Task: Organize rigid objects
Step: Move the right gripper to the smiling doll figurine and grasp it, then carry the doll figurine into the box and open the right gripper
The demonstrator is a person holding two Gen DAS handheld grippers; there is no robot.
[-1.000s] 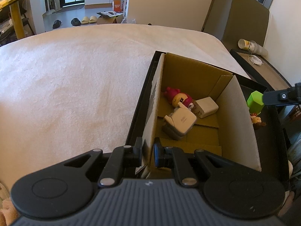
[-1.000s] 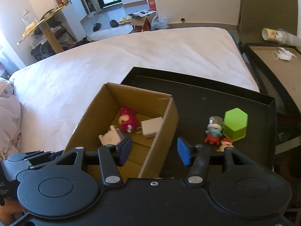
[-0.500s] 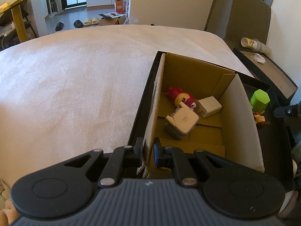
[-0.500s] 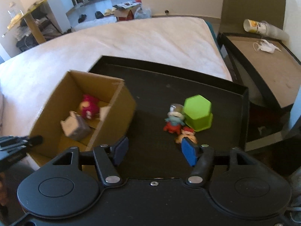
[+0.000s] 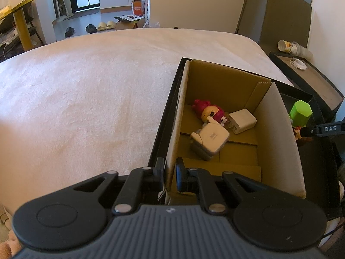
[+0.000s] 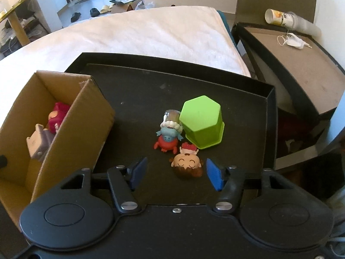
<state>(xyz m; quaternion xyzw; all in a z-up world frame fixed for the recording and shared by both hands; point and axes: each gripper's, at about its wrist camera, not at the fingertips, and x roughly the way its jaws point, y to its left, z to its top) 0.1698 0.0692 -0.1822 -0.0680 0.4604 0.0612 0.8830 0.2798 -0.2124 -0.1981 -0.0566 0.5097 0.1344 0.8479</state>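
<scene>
My left gripper (image 5: 170, 172) is shut on the near left wall of the cardboard box (image 5: 278, 129). Inside the box lie a pink doll (image 5: 210, 112), a white charger (image 5: 242, 120) and a white adapter (image 5: 210, 140). The box stands at the left of a black tray (image 6: 140, 86). On the tray are an upturned green hexagonal cup (image 6: 201, 122), a blue and red figure (image 6: 169, 136) and a smiling doll (image 6: 187, 165). My right gripper (image 6: 176, 172) is low over the tray. Its jaws are closing with the smiling doll between them, and the blue pads (image 6: 213, 173) do not touch it.
The tray rests on a white blanket (image 5: 86, 97) that stretches left and back. To the right stands a second black box (image 6: 297, 69) holding a paper cup (image 6: 278, 17) and a face mask (image 6: 293, 41). Shoes and furniture are far off on the floor.
My right gripper has moved right and down, from above the cardboard box's wall to the figures on the tray. The left gripper has stayed clamped on the box.
</scene>
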